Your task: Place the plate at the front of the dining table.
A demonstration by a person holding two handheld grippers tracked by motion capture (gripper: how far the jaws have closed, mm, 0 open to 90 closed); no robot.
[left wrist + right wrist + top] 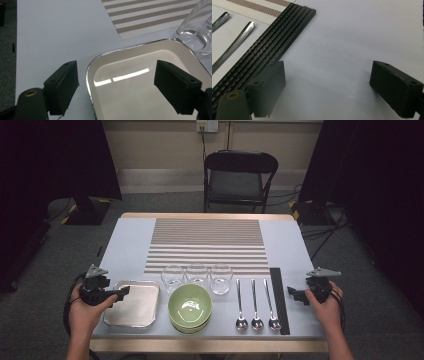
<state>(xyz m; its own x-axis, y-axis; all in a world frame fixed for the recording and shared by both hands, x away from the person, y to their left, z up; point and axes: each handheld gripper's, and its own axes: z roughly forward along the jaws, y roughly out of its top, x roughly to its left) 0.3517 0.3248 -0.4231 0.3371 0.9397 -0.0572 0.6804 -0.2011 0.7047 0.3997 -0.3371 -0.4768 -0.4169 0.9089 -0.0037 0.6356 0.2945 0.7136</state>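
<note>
My left gripper (121,292) hovers open at the left edge of a square silver tray (132,305). In the left gripper view its jaws (116,87) straddle the tray's rim (88,72), one over the bare table and one over the tray's inside, with nothing held. Open too is my right gripper (295,295), just right of a bundle of black chopsticks (280,300). Between its jaws (327,87) lies only bare table, with the chopsticks (269,47) beside the left jaw.
Stacked green bowls (190,306) sit right of the tray, with three clear glasses (197,274) behind them. Three spoons (255,305) lie left of the chopsticks. A striped placemat (207,245) covers the table's middle, and a folding chair (239,175) stands beyond the far edge.
</note>
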